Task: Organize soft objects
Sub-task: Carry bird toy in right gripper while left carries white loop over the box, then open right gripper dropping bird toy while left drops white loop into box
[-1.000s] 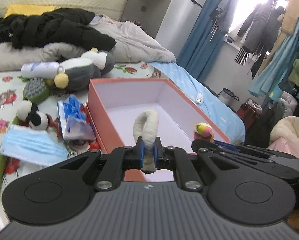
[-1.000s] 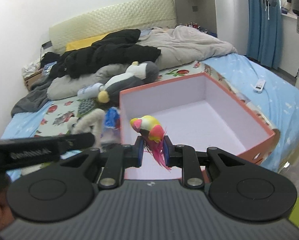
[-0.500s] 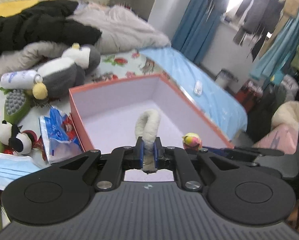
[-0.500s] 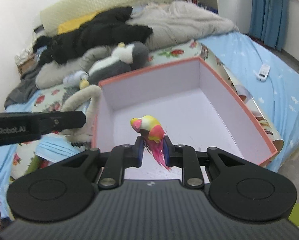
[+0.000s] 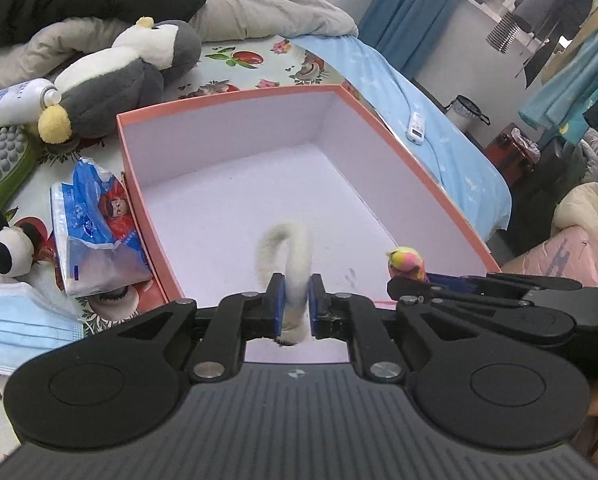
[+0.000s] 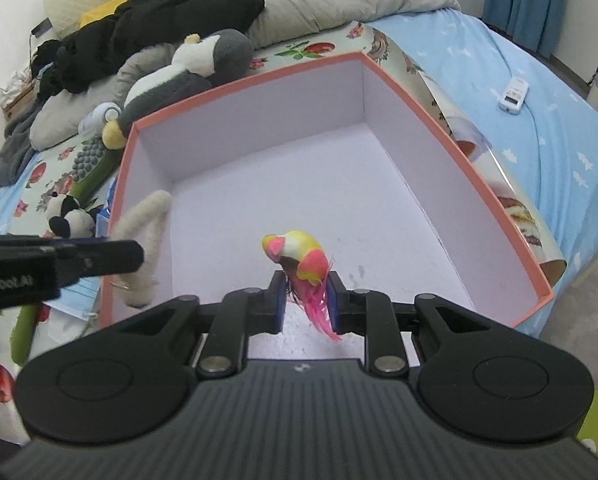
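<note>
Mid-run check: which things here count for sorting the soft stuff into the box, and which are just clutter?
In play:
orange box, nothing inside
white fuzzy loop, in left gripper jaws
toy bird, in right gripper jaws
penguin plush
panda plush

Lying about:
face mask
tissue pack
white bottle
remote

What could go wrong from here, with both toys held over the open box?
1. The left tool pinches only the end of the fluffy white loop, held near the box's left wall; released there, it might drape over the rim instead of falling inside.
2. The right tool grips the small bird toy by its thin pink feathers, which could slip or snag on the pads.
3. The two tools are close together and could bump.
</note>
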`<action>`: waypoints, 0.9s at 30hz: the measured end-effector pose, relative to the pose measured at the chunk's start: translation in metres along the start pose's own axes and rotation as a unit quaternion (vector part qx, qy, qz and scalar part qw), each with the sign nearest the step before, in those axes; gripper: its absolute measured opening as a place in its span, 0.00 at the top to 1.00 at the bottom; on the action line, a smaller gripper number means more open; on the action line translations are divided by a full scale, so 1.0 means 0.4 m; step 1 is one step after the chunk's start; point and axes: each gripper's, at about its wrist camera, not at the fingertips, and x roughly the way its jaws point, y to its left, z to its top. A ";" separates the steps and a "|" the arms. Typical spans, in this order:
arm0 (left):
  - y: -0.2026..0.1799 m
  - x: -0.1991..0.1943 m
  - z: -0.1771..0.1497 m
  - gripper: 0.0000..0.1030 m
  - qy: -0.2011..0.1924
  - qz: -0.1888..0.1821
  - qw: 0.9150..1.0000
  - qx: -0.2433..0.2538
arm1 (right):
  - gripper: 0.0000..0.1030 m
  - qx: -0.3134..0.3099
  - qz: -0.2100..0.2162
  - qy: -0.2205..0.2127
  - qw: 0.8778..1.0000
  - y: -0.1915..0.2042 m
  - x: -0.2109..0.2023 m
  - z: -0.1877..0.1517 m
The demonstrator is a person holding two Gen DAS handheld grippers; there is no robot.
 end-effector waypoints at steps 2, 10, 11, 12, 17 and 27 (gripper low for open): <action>0.001 -0.004 -0.001 0.60 -0.006 0.004 1.000 0.003 | 0.59 0.006 0.003 0.004 1.000 -0.007 0.006 -0.002; -0.003 -0.043 -0.028 0.54 -0.029 -0.005 0.999 0.012 | 0.56 0.005 0.001 -0.023 1.000 -0.003 -0.018 -0.034; -0.002 -0.050 -0.034 0.54 -0.033 -0.006 0.999 0.012 | 0.56 0.004 0.002 -0.028 1.000 -0.002 -0.025 -0.038; -0.002 -0.057 -0.040 0.54 -0.037 -0.006 0.999 0.012 | 0.56 0.001 0.001 -0.036 0.999 0.001 -0.035 -0.044; 0.000 -0.109 -0.082 0.54 -0.064 -0.002 0.998 0.028 | 0.56 0.005 0.004 -0.072 0.997 0.007 -0.077 -0.071; 0.004 -0.199 -0.182 0.54 -0.117 0.000 0.992 0.043 | 0.56 0.006 -0.004 -0.152 0.988 0.057 -0.167 -0.151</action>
